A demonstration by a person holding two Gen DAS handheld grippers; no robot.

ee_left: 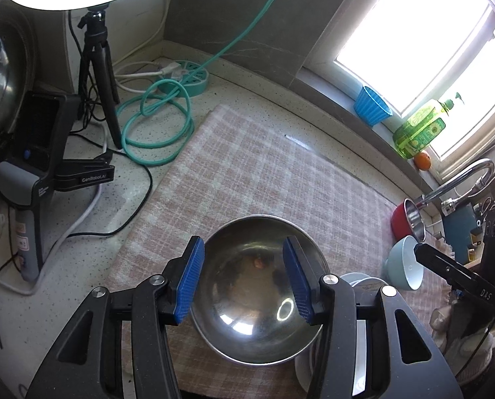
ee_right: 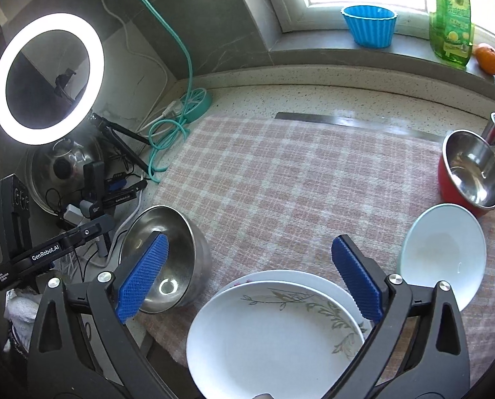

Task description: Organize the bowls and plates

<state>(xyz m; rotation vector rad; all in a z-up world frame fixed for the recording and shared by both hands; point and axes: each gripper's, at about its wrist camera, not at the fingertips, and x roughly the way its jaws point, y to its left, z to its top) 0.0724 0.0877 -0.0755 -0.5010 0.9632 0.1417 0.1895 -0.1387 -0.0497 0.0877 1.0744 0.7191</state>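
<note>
**Plates stacked, bowls still scattered**

From my seat, the sorting looks partly done. Two plates [ee_right: 277, 329] sit one on the other at the near edge of the checked cloth [ee_right: 297, 173] on the desk, the top one with a leaf pattern. I count that as the plate pile made.

The bowls are not gathered yet. A steel bowl [ee_left: 259, 289] rests on the cloth to the left of the plates, just beside them. A pale bowl [ee_right: 443, 256] lies tilted at the right, near the plates, and a red bowl [ee_right: 470, 173] with a steel inside sits behind it by the tap. The three stand apart from one another, so I judge nesting them is what remains.

My left claw [ee_left: 246, 279] hangs above the steel bowl, jaws partly apart with nothing pinched; the bowl shows below and between them, untouched as far as I can tell. My right claw [ee_right: 247, 276] stands wide over the plates, holding nothing.

I would likely bring the pale and red bowls together next, then the steel one.
</note>
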